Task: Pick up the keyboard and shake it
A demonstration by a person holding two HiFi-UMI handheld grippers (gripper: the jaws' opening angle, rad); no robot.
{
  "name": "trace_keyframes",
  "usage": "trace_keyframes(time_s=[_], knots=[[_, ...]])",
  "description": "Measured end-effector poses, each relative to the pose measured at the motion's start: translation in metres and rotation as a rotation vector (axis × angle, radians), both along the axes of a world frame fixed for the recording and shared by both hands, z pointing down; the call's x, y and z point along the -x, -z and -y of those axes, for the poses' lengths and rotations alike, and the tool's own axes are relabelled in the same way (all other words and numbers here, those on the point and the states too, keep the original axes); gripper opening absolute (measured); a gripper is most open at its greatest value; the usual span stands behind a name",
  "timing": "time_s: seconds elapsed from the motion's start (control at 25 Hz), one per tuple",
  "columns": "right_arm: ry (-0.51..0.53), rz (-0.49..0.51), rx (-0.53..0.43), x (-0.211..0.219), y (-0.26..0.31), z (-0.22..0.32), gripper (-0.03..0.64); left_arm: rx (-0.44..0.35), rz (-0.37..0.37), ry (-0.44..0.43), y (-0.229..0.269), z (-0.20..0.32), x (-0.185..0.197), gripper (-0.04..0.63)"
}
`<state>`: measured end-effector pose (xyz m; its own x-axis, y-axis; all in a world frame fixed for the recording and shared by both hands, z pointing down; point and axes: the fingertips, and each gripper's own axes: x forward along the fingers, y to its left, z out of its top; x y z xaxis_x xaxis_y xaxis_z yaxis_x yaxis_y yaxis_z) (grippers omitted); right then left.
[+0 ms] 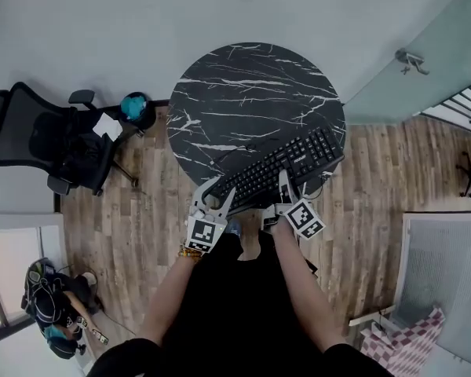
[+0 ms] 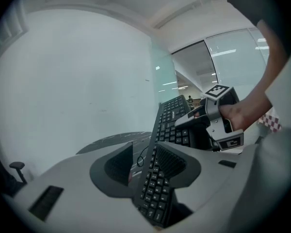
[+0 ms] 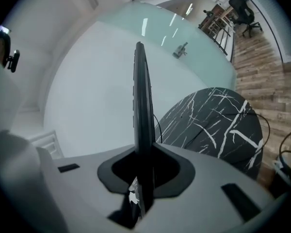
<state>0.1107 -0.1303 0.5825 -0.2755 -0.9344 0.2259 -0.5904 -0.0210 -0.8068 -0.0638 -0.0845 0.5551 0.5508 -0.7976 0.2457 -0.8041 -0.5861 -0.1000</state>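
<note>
Far on the left an office chair stands on the wood floor, well apart from the work; in the middle is the round black bench with white lines on it.

The left hand-held gripper has the near left end of the keyboard between its jaws; its pads look pressed on it, one on the key side and one on the back.

The keyboard is long, flat and black; it sits over the near right side of the bench and is tipped up on its long edge; I cannot tell for sure if it is clear of the bench.

It looks hard and stiff, so I think it will not bend; it is likely light enough for two grips. The plastic is smooth, so it may slip in a hard shake; the keys are small parts and a rough squeeze could hurt them. A thin cable hangs from it near the bench; it may tug or catch.

The right hand-held gripper pinches the near edge farther right, with its jaws nearly together on the thin board; one grip near each end seems the best hold, so the keyboard cannot swing.
</note>
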Motion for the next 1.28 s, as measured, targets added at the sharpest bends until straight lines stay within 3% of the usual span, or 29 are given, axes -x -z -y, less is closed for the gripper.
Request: trace_keyframes(time_s=[0.36,0.68,1.08,1.28], knots=[[-0.159,0.175,0.079,-0.007,-0.073,-0.006,0.074,0.130,0.067,-0.004,-0.064,-0.032,0.009,0.155],[-0.326,0.320,0.187,-0.021,-0.136,-0.019,0.074,0.166,0.078,0.015,-0.078,-0.036,0.019,0.155],[-0.270,0.145,0.337,-0.026,-0.169,-0.029,0.101,0.189,0.077,-0.002,-0.088,-0.038,0.013,0.155],[-0.228,0.086,0.367,-0.026,-0.173,-0.029,0.121,0.191,0.071,0.005,-0.089,-0.036,0.016,0.155]])
